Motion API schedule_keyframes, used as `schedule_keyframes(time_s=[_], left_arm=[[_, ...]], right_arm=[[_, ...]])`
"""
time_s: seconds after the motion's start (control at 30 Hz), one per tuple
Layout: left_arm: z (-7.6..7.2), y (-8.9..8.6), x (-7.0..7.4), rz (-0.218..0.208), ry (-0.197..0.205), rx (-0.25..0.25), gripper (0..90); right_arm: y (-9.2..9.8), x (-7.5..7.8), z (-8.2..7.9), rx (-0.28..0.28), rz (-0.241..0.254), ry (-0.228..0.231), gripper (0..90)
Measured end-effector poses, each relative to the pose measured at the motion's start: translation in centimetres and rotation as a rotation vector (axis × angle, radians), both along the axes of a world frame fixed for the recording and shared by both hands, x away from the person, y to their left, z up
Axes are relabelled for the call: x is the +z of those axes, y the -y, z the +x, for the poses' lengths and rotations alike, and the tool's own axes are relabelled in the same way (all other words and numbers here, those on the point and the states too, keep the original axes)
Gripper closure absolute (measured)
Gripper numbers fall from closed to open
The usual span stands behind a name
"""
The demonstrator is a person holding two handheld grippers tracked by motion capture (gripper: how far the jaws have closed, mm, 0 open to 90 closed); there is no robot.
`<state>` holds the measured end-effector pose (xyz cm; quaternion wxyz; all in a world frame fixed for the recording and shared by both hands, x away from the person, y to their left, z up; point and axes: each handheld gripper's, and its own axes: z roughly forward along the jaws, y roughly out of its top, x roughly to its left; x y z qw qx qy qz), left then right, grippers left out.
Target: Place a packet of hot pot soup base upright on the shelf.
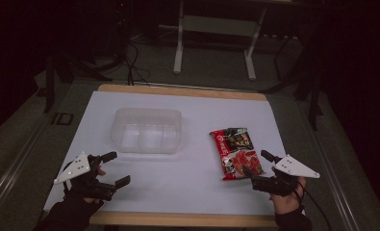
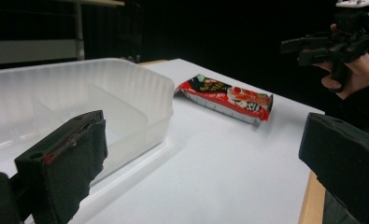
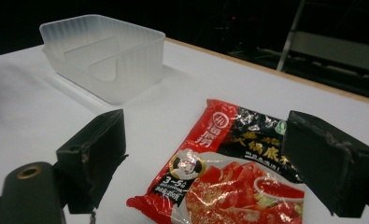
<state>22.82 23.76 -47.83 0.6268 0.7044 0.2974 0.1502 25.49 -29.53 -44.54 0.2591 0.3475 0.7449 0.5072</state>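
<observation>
The fingers (image 3: 95, 154) of the right gripper (image 1: 256, 163) stand wide apart with nothing pressed between them; in the right gripper view they straddle the near end of the red sauce packet (image 3: 229, 177) without, as far as the dim picture lets me judge, touching it. The left gripper (image 1: 115, 168) is likewise spread, its jaws empty above the white table cover (image 1: 187, 187); in the left gripper view one pad (image 2: 63, 172) sits low in front of the clear plastic tub (image 2: 79, 107).

Taking the tub (image 1: 146, 130) as the landmark: it stands upright on the cover, empty, with two low dividers splitting it into three compartments; the packet (image 1: 236, 152) lies flat to the right of it, apart from it, its long side running away from the person; the right gripper hovers at the packet's near right corner, on the far side of the packet from the tub; the left gripper is near the tub's front left corner, just short of its wall, held by a dark-sleeved hand (image 1: 84, 185).
</observation>
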Motion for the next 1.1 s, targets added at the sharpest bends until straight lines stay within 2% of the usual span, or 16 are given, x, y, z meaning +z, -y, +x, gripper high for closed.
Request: schedule_keyframes(time_s=[0.17, 0.3, 0.4, 0.5, 0.53, 0.6, 0.73, 0.87, 1.1], left_arm=[[-0.3, 0.3, 0.1, 0.001, 0.022, 0.021, 1.3], [-0.7, 0.7, 0.1, -0.003, 0.071, 0.032, 1.3], [-0.7, 0.8, 0.0, -0.012, 0.072, 0.027, 1.3], [-0.6, 0.9, -0.1, -0.021, 0.066, 0.02, 1.3], [-0.5, 1.0, -0.2, -0.025, 0.067, 0.014, 1.3], [-0.5, 1.2, -0.2, -0.019, 0.073, 0.024, 1.3], [-0.5, 1.3, -0.4, -0.008, 0.073, 0.038, 1.3], [-0.8, 1.5, -0.3, 0.002, 0.093, 0.055, 1.3], [-0.7, 1.7, -0.4, -0.012, 0.08, 0.045, 1.3]], right_arm=[[-0.2, 0.5, 0.0, 0.002, -0.023, 0.004, 13.3], [-0.4, 1.1, -0.1, 0.017, -0.03, 0.01, 13.9], [-0.7, 1.4, 0.0, 0.02, -0.053, -0.001, 13.9], [-0.8, 1.6, 0.0, 0.024, -0.056, 0.0, 13.3], [-1.0, 2.0, 0.2, 0.033, -0.064, -0.001, 10.4], [-1.2, 2.3, 0.3, 0.044, -0.061, -0.012, 9.5], [-1.6, 3.1, 0.8, 0.02, -0.039, -0.004, 9.4], [-1.3, 3.5, 1.8, 0.028, -0.023, 0.006, 9.5], [-0.5, 3.7, 4.0, 0.018, -0.027, -0.011, 11.9]])
